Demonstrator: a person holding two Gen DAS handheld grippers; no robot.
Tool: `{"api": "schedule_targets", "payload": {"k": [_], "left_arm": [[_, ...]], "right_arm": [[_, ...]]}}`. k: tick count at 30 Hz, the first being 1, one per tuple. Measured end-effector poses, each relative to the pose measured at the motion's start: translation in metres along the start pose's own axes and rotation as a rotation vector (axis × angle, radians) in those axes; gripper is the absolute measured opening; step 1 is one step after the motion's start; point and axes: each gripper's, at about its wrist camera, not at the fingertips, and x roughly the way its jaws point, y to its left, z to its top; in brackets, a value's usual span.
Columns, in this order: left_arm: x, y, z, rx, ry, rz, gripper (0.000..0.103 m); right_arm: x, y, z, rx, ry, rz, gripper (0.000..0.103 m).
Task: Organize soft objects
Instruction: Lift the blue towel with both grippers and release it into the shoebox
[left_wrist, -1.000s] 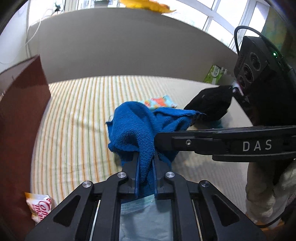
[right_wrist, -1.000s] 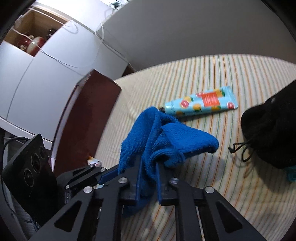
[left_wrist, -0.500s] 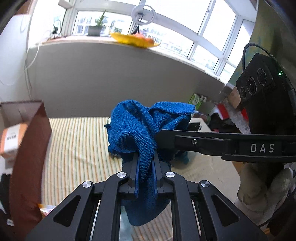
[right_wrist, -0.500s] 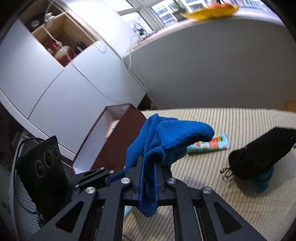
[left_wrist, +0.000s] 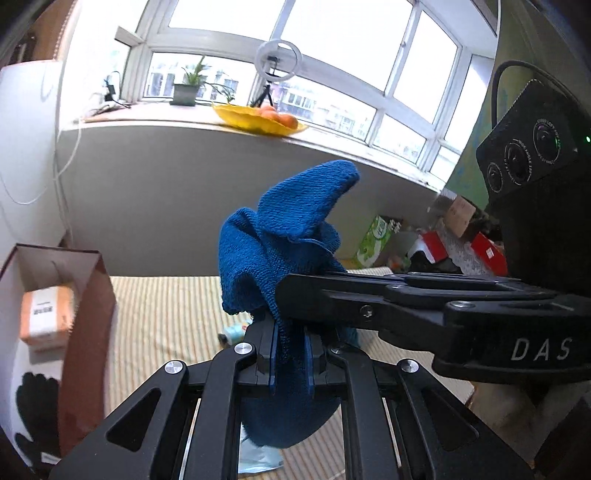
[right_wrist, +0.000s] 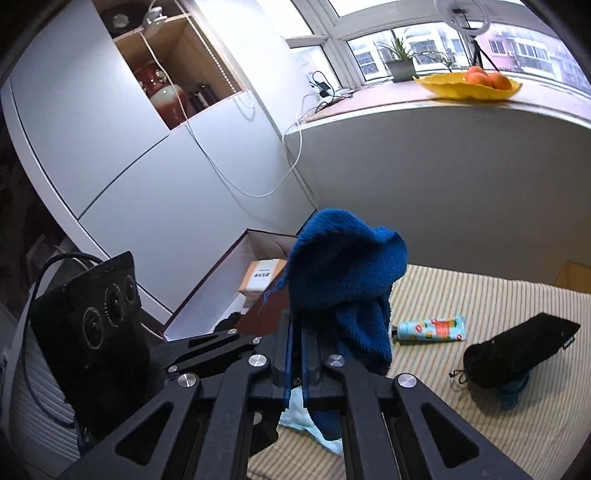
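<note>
Reads "DAS" in white capitals on the black body of the right gripper (left_wrist: 291, 314), seen from the left wrist. Dark print on a white label of the orange box (left_wrist: 46, 317) inside the brown carton (left_wrist: 86, 332), too blurred to read in either view. Small lettering around the camera lenses (left_wrist: 528, 153), illegible. Printed pattern on the tube (right_wrist: 432, 329), no legible words.

A striped bed (right_wrist: 480, 417) is lying below the grippers, bearing a tube (right_wrist: 432, 329), a black pouch (right_wrist: 517, 350) and a brown box (left_wrist: 88, 332).
</note>
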Motion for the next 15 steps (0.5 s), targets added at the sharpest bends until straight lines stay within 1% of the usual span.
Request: {"api": "schedule_targets", "payload": {"k": [3,6,10,15], "left_arm": [[-0.012,0.014,0.001,-0.020,-0.026,0.014,0.009],[-0.030,0.029,0.002,-0.029,-0.055,0.048,0.009],[-0.061,0.052,0.006,-0.042,-0.093,0.108,0.009],[-0.096,0.082,0.008,-0.067,-0.136,0.203,0.009]], "right_arm": [[0.007,0.016,0.007,-0.022,0.005,0.018,0.003],[0.016,0.035,0.013,-0.056,0.010,0.045,0.003],[0.033,0.068,0.023,-0.104,0.016,0.103,0.003],[0.059,0.110,0.035,-0.149,0.034,0.165,0.003]]}}
